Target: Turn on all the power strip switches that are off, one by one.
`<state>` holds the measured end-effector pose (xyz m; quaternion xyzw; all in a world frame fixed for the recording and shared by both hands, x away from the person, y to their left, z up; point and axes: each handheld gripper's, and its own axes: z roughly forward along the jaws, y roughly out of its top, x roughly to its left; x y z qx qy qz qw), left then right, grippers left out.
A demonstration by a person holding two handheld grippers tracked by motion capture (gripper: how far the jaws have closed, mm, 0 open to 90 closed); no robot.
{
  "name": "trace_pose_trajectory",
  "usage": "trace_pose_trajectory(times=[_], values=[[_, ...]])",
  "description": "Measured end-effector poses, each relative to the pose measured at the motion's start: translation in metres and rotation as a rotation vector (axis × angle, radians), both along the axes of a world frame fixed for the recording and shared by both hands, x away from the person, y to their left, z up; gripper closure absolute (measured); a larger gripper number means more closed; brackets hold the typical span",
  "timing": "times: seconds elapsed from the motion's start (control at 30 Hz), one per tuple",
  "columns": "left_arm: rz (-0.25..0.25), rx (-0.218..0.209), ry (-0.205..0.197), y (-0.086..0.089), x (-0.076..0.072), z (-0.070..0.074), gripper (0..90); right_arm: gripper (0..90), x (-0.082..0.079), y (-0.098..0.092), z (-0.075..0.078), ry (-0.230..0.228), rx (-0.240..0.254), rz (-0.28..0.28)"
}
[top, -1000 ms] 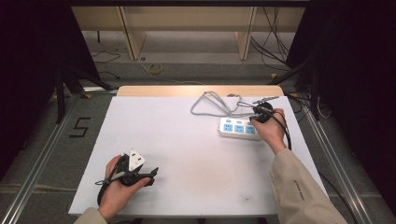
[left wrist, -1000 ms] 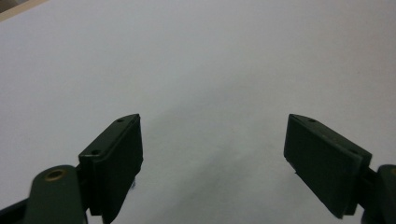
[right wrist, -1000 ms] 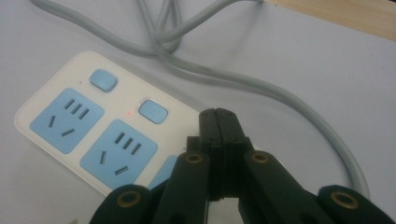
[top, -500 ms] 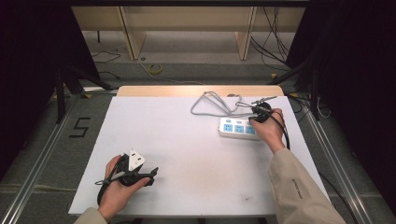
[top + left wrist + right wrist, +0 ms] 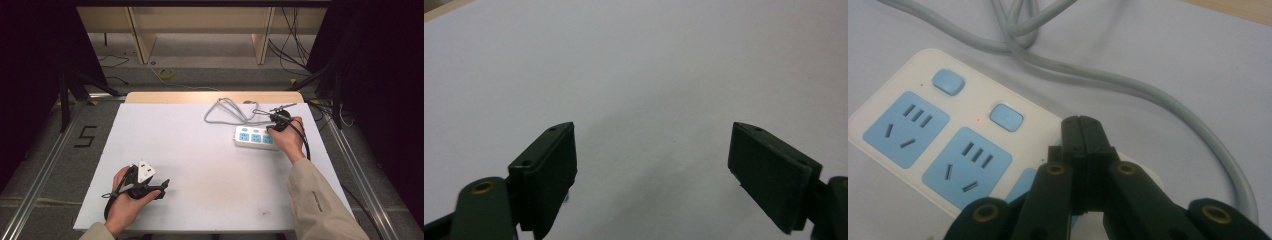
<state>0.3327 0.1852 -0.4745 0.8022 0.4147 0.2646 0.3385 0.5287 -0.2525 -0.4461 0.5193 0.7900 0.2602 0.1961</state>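
Right claw [image 5: 1082, 131] closed over power strip [image 5: 943, 145] on white table [image 5: 200, 145].

power strip [image 5: 256, 137] on table [image 5: 200, 145], far right | cable [image 5: 227, 111] behind it

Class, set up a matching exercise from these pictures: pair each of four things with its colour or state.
1 left gripper
2 right gripper
3 power strip sockets
4 power strip cable

a grey
b jaws shut
c blue
d jaws open

Pairs: 1-d, 2-b, 3-c, 4-a
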Motion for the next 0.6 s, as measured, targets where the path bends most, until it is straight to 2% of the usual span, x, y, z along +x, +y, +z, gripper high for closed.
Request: trace_pose_trajectory(times=[0.4,0.6], values=[[0.002,0.002,0.001,0.0,0.0001,0.0002,19.3,90.0,0.0005,-0.0001,-0.0008,0.011,-0.007,0.005],[0.002,-0.001,0.001,0.0003,0.0004,-0.0002,19.3,90.0,0.0008,-0.0015,-0.0015,0.019,0.013,-0.005]])
